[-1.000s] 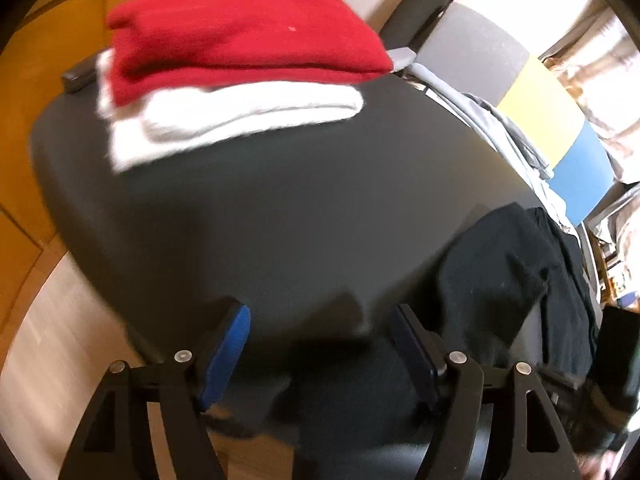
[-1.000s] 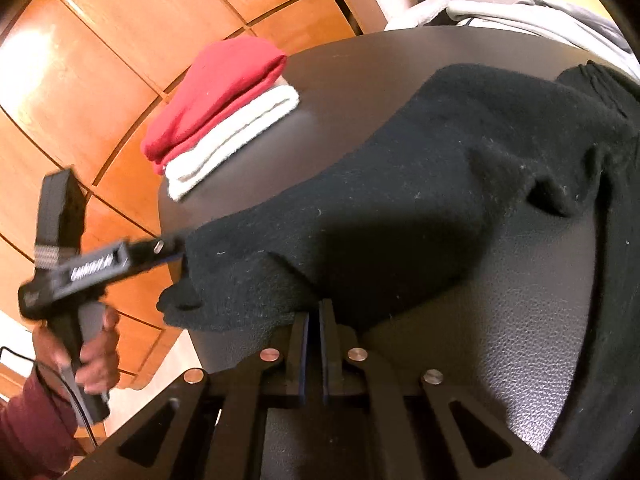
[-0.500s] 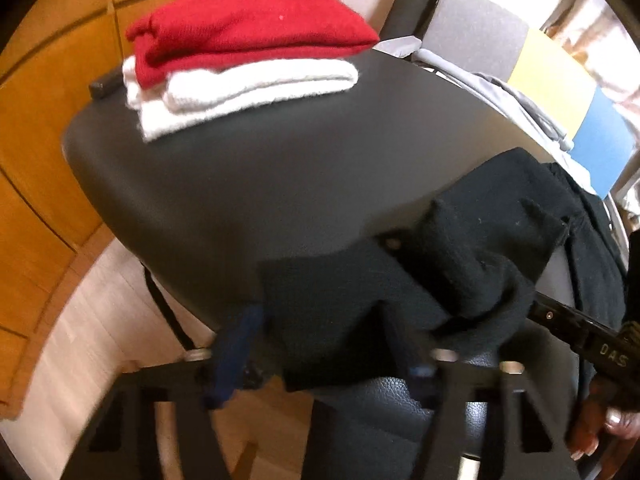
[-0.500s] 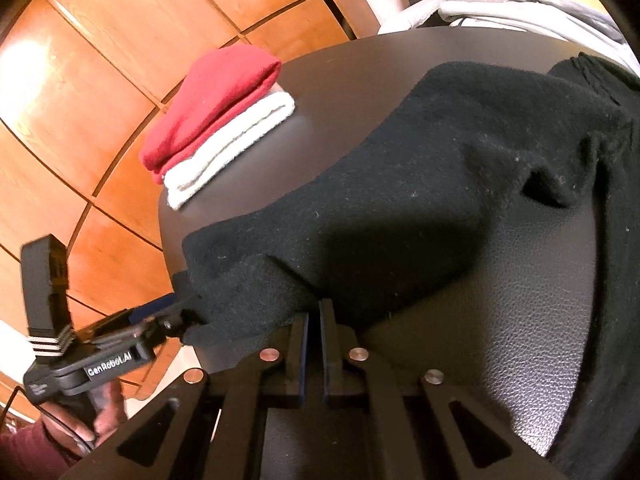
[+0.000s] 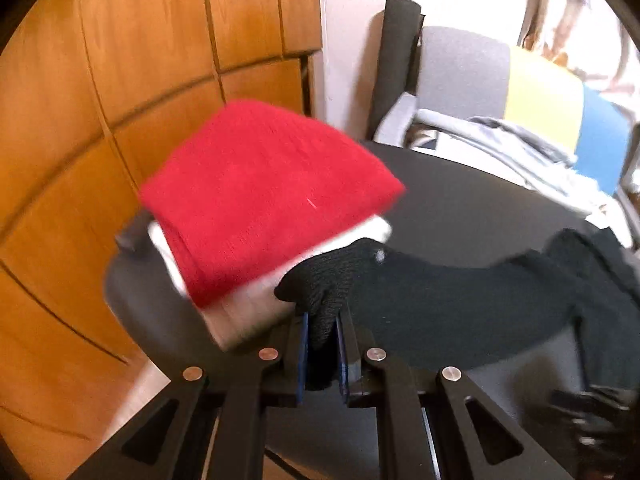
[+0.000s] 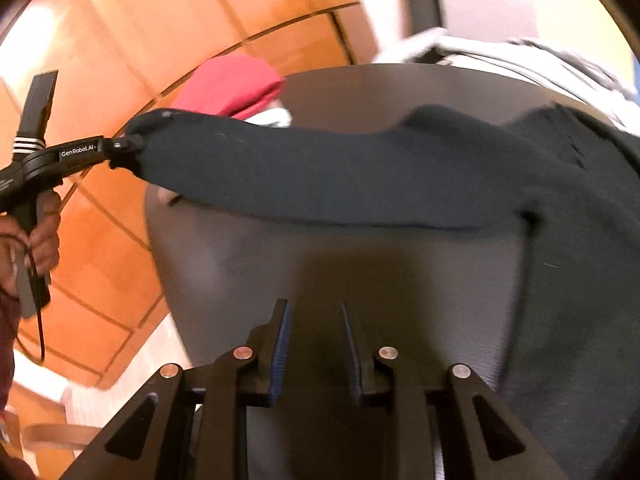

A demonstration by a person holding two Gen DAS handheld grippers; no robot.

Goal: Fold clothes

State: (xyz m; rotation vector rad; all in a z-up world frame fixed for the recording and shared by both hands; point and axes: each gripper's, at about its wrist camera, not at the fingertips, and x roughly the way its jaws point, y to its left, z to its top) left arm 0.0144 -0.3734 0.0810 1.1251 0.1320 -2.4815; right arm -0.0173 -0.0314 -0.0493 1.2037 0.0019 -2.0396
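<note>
Black sweater (image 5: 460, 296) is the thing being worked on, and most of it lies spread over the right side of the dark round table (image 5: 472, 208). One end of it is lifted off the tabletop and stretched out toward the left, hanging in the air like a long sleeve.

Left gripper (image 5: 322, 354) has that end: its jaws are closing and the two blue-lined fingers (image 5: 303, 354) already press on a bunch of the black knit, which sticks up out of them. From the right wrist view you can see the same tool from the side (image 6: 132, 148), held by a hand (image 6: 38, 236) in a dark red sleeve (image 6: 6, 352), with the cloth pulled taut between it and the pile on the table.

Right gripper (image 6: 316, 354) sits low over the near edge of the table. Its jaws are opening, and only bare tabletop shows between them; the sweater's edge is a bit further out, not touching the fingers.

At the far left of the table there's a folded stack: a red sweater (image 5: 260, 196) on top of a white one (image 5: 248, 312). The lifted black end hangs right in front of that stack in the left wrist view.

Behind the table are wooden wall panels (image 5: 140, 60), a grey chair (image 5: 460, 64) with light grey clothes (image 5: 520, 148) draped near it, plus yellow and blue chair backs further right. Both views are a bit blurry.
</note>
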